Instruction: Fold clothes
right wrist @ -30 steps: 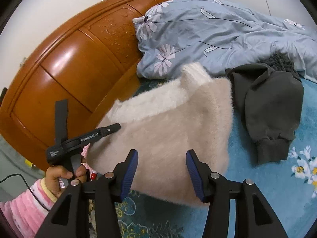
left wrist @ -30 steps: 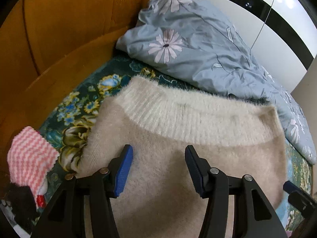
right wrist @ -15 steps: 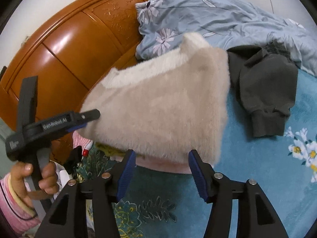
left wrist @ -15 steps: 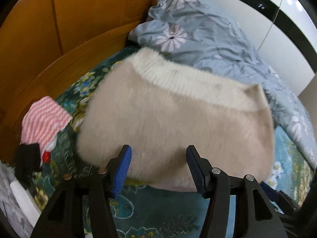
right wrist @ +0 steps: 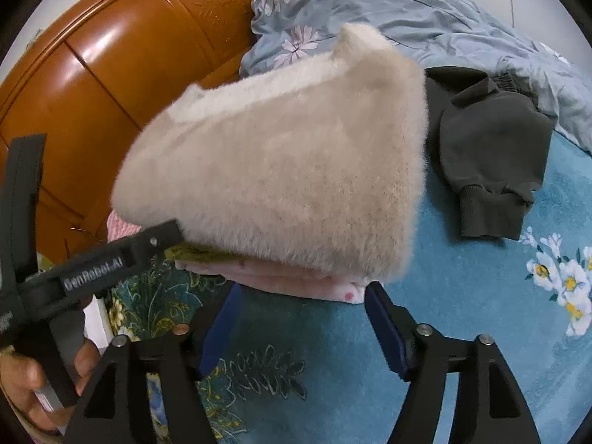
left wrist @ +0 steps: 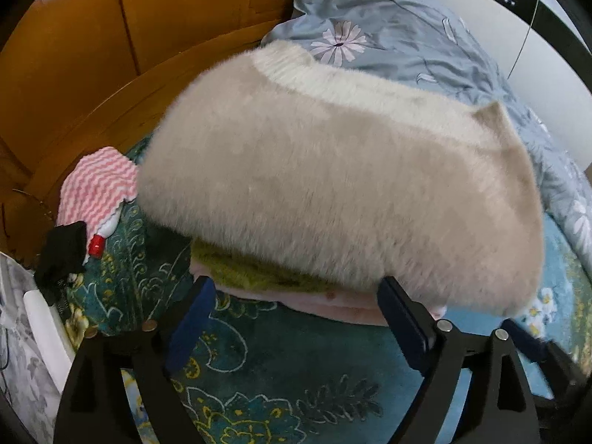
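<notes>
A folded beige fluffy sweater (left wrist: 333,185) lies on top of a stack, over a yellow-green garment (left wrist: 251,273) and a pink one (left wrist: 333,305), on the teal floral bedspread (left wrist: 259,370). The sweater also shows in the right wrist view (right wrist: 288,170). My left gripper (left wrist: 296,322) is open and empty, just in front of the stack. My right gripper (right wrist: 299,325) is open and empty, just short of the stack's near edge. The left gripper's body (right wrist: 92,270) shows at the left of the right wrist view. A dark grey sweatshirt (right wrist: 488,148) lies crumpled to the right.
A wooden headboard (right wrist: 111,85) curves behind the stack. A blue-grey floral duvet (left wrist: 407,37) is bunched at the back. A pink-and-white striped cloth (left wrist: 96,188), a black item (left wrist: 61,255) and a white object (left wrist: 40,333) lie at the left edge.
Both grippers have drawn back from over the sweater to the near side of the stack. The sweater stays on the stack; both grippers stay open.
</notes>
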Tool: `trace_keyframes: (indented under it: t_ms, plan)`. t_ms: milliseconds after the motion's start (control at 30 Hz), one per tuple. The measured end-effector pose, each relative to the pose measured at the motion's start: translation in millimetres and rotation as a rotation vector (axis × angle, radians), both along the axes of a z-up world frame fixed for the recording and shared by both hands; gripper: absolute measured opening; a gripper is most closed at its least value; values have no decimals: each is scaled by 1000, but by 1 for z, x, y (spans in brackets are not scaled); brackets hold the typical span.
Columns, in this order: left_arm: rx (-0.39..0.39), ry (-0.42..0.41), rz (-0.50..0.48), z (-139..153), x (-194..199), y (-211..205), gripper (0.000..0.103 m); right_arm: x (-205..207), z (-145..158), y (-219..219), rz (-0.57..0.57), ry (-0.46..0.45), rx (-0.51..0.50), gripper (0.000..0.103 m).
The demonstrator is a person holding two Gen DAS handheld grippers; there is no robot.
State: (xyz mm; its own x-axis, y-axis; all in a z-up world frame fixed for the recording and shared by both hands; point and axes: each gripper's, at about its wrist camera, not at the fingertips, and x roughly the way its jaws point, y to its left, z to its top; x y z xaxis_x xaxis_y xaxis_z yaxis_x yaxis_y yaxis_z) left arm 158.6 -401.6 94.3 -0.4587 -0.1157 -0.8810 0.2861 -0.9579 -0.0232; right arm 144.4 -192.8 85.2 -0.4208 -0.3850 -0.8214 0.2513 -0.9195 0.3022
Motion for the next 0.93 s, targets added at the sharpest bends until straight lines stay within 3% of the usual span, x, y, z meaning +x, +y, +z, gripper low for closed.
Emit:
trace_keyframes:
  t_ms: [267,533,933]
  plan:
    - [-48,-31,31,-18,5,13,90,-5,-6,6,-48,4,36,103]
    - [-22,-68,72,-31,-1,10,90,-7,-14,5,-49,-3,53,103]
    - [-57,-37,10,-28,-2,25,90,-8,-18,10,-72,-23,53,103]
